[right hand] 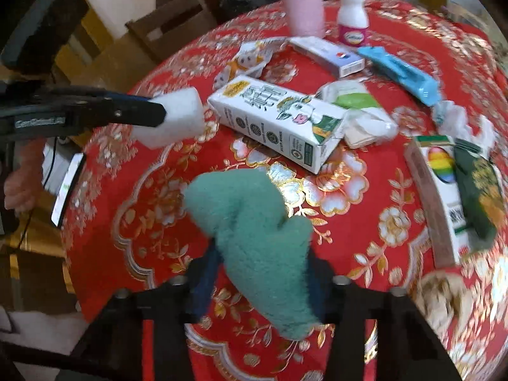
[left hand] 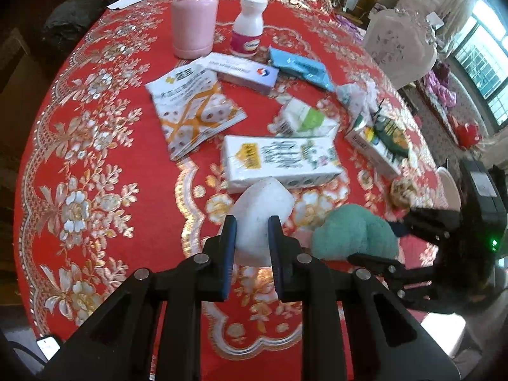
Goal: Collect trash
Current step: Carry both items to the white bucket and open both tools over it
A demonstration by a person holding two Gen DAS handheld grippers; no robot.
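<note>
both views show even indoor light with soft, weak shadows. daylight blows out the window [left hand: 485, 60] at far right. fisheye curvature bends the red tablecloth [left hand: 104, 165] toward dark vignetted corners. motion blur smears the right-wrist view, especially its right edge.

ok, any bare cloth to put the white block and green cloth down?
Yes: the tablecloth left of the toilet-paper wrapper, toward that edge, is bare, and so is the near strip below the tissue pack. Crowded from the pink bottle across to the rainbow carton.
</note>
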